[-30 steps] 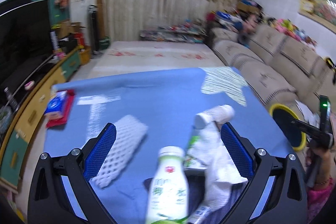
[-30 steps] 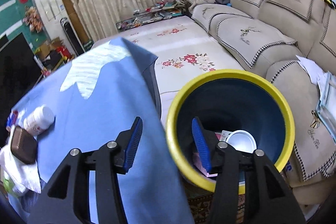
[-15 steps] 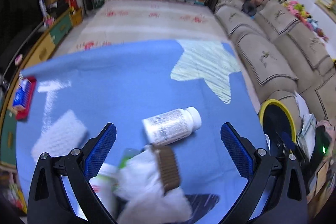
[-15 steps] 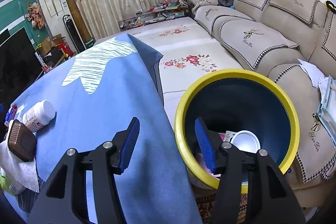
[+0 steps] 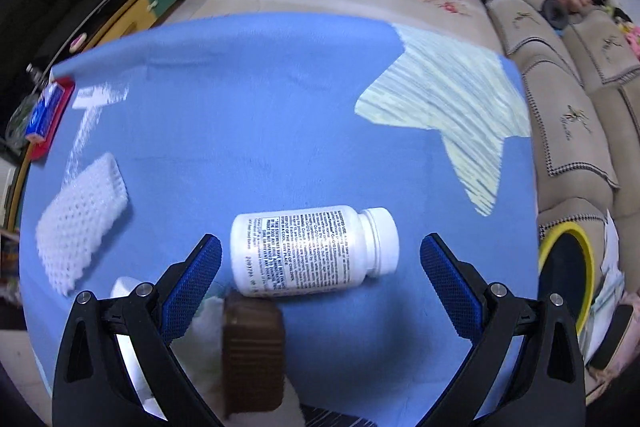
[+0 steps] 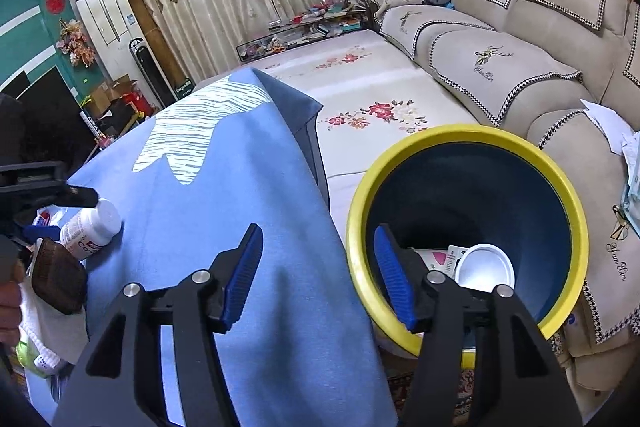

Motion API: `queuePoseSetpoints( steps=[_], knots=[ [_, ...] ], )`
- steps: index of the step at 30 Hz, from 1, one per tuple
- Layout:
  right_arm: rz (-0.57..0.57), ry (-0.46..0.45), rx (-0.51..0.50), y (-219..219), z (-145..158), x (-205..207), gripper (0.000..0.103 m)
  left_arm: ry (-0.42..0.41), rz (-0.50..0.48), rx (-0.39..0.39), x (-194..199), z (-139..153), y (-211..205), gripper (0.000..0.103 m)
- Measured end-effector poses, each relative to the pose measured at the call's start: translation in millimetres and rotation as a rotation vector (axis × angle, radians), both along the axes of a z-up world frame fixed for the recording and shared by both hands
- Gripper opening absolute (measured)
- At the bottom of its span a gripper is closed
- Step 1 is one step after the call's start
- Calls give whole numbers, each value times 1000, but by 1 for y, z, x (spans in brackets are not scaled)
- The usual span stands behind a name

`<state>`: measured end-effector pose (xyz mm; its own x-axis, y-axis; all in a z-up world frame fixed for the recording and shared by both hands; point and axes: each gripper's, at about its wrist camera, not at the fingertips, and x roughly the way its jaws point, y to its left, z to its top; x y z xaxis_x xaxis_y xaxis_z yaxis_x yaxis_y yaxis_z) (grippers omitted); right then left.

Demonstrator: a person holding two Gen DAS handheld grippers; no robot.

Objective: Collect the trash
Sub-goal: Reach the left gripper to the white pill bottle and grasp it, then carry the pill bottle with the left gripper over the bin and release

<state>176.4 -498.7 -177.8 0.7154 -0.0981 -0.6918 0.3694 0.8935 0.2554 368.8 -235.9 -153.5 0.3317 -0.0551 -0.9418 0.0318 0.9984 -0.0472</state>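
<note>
White pill bottle point(image 5: 314, 251) lies on its side on the blue cloth point(image 5: 256, 107), cap toward the bin side, between the spread jaws of the left gripper point(image 5: 316, 267); pads not touching it. A brown block point(image 5: 252, 351) on white tissue point(image 6: 52, 323) touches the bottle's near side.

Right gripper point(image 6: 318, 275) hangs empty over the rim of the yellow-rimmed bin point(image 6: 568, 187), its jaws just opened further, nothing between them.

Risk: the round bottle may roll away under an off-centre pinch, or the jaws may snag the block.

Black jaws, ribbed blue pads point(image 5: 448, 281), silver screws point(image 5: 496, 289)
</note>
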Motion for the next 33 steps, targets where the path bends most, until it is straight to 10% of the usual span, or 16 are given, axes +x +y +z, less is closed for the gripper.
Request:
queuePoseSetpoints(
  steps=[20, 33],
  knots=[
    [6, -10, 33, -3, -1, -1, 56, -7, -27, 56, 18, -16, -13, 83],
    [7, -22, 32, 0, 1, -2, 56, -139, -181, -111, -12, 88, 7, 83]
  ],
)
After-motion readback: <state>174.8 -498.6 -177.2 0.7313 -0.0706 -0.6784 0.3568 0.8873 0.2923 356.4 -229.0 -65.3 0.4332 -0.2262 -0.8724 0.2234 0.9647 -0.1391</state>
